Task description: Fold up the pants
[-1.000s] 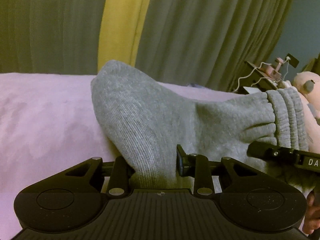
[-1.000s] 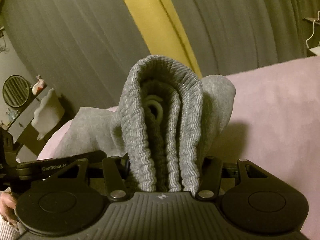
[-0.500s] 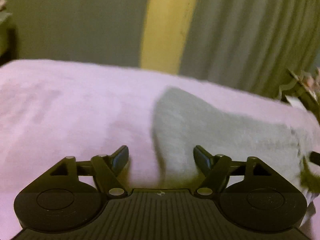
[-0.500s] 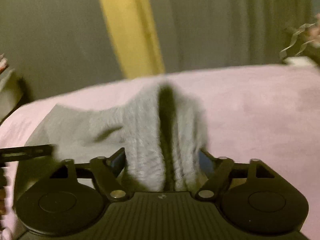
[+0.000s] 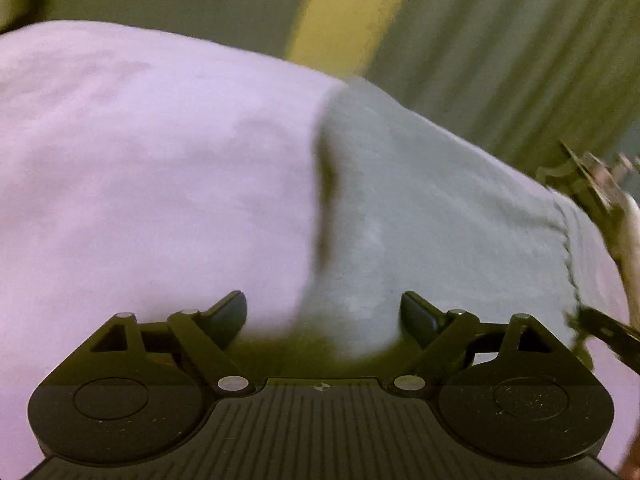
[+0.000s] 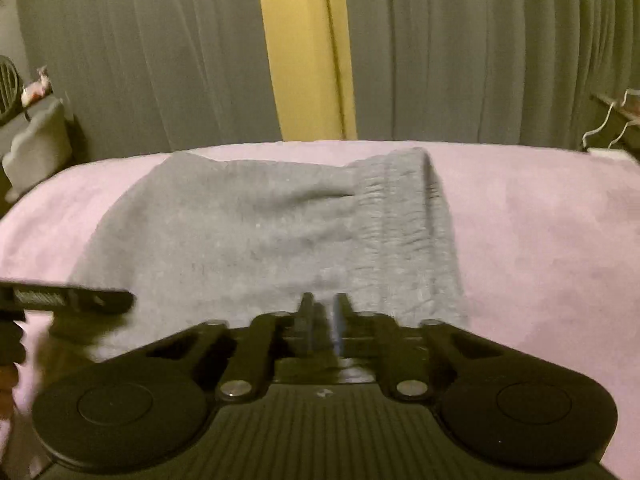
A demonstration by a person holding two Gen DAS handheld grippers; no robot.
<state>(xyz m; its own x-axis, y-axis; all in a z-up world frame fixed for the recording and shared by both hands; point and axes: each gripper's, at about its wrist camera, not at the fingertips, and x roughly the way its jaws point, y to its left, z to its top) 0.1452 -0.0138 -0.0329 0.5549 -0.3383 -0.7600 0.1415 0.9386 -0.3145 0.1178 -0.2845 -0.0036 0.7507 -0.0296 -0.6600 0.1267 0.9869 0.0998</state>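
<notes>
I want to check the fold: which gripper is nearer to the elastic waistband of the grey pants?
Right. The right gripper sits at the pants' near edge beside the waistband; the left gripper is at the opposite, folded end.

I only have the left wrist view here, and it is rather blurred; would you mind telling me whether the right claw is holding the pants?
Observer: No. In the right wrist view the right claw has its fingers nearly together, with no cloth between them.
Operator: Thank you. How do the pants lie from that side?
Observer: The grey pants lie folded flat on the pink bedspread, the ribbed waistband along the fold's right edge.
Operator: And where does my left claw show there?
Observer: One left claw finger shows at the left edge, beside the near left part of the pants.
</notes>
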